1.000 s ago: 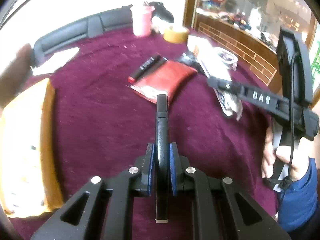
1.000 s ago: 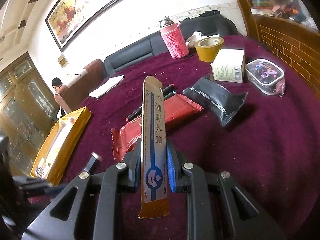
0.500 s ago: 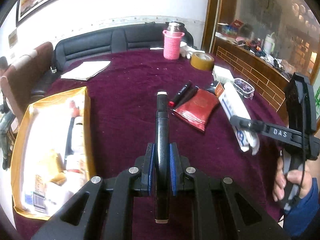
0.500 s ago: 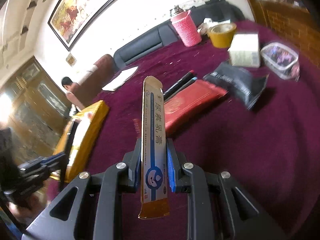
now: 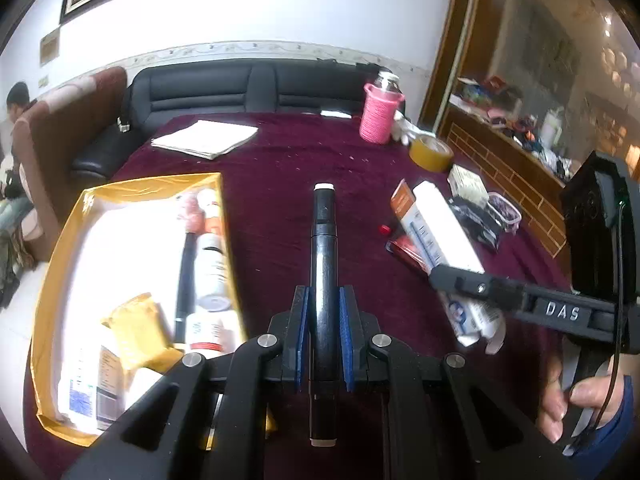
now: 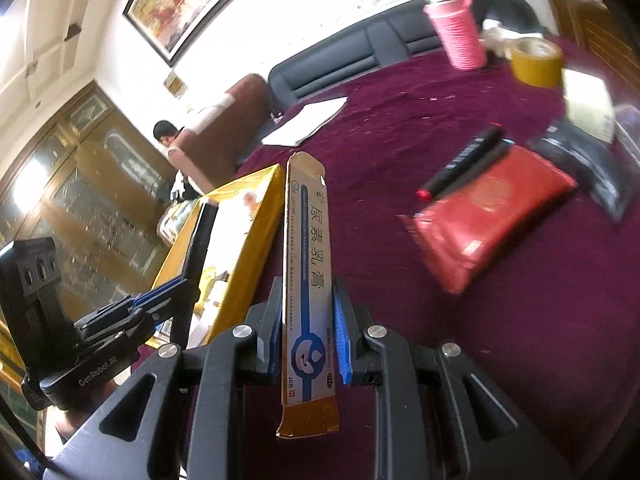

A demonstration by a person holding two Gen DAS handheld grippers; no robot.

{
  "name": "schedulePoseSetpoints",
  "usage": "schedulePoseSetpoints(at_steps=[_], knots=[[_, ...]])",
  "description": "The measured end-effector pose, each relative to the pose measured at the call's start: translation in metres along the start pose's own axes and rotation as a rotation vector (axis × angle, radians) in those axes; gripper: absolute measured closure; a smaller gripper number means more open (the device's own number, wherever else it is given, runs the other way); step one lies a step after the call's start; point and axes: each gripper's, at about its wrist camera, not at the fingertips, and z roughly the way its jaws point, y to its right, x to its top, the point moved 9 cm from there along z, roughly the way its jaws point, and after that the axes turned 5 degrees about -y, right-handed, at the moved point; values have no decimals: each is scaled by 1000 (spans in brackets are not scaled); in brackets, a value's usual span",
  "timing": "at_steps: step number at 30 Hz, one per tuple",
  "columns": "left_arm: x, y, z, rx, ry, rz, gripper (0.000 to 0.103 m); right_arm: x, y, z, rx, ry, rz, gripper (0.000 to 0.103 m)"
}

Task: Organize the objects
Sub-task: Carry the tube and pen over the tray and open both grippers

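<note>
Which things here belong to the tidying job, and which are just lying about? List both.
Job:
- black pen with white tip, held in left gripper
- long white-and-blue carton, held in right gripper
- open yellow box
- red flat pouch

Lying about:
- pink knitted bottle sleeve
- yellow tape roll
- white papers

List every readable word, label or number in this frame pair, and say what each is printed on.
"DAS": on the right gripper body.
"GenRobot.AI": on the left gripper body.
"尿素乳膏": on the long box held in the right jaws.
Unreadable: the box's fine print, the black pen, items in the yellow tray.
</note>
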Motion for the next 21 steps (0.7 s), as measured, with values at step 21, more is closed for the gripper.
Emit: schedulePoseSetpoints(at_steps=[21], knots=[[20,-194,33,-23,-91,-402,91,50,-122,145,69,-250,-74,84]])
